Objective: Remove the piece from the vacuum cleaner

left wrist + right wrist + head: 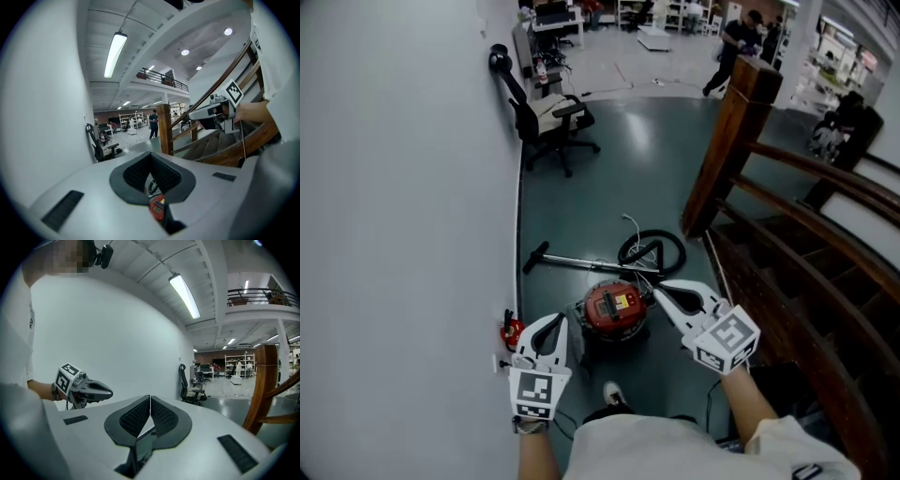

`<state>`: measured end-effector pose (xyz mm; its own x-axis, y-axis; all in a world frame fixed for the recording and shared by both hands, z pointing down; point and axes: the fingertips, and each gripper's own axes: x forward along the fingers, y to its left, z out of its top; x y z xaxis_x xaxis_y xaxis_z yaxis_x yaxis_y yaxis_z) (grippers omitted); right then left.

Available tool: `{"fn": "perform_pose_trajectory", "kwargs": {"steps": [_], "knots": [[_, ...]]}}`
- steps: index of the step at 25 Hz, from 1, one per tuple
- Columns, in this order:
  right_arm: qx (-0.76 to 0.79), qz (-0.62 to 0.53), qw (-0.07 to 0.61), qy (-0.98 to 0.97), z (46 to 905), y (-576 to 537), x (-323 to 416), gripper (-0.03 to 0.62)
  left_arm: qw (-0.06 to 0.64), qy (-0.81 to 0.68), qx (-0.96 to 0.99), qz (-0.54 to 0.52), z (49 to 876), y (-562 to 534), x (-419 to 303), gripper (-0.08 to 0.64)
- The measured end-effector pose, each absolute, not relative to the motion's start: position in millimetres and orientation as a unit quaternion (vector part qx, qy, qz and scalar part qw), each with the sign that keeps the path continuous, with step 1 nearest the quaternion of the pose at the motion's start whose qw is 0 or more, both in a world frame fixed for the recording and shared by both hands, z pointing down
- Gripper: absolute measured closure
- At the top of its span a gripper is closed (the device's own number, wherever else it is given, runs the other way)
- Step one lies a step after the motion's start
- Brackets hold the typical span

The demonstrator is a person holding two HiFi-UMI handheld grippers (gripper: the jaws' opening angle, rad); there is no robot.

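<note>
Red vacuum cleaner (614, 309) on the floor, wand (577, 263) lying behind it. Left gripper (555, 321) and right gripper (662, 290) hover clenched, empty. Wooden staircase (787, 262) alongside.

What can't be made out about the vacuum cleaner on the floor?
- Round red vacuum cleaner: in the head view, its yellow label is too small to read. In the left gripper view, the shut left claw hides all but a sliver.
- Black hose loop: head view, where it joins is too small.
- Small red object by the white wall: head view, too small to name.

The yellow label (624, 302) on the vacuum cleaner (602, 319) is unreadable.
</note>
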<state>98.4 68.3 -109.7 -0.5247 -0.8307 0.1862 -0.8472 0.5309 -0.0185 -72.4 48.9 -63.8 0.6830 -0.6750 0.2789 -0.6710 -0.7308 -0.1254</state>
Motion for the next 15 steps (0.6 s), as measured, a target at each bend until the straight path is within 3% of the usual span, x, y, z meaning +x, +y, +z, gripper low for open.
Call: {"fn": "perform_pose_trajectory", "kwargs": {"steps": [15], "knots": [[0.486, 0.076, 0.131, -0.86, -24.8, -0.5, 88.1, 0.561, -0.023, 0.368, -0.919, -0.143, 16.5, -27.3, -67.8, 0.561]]}}
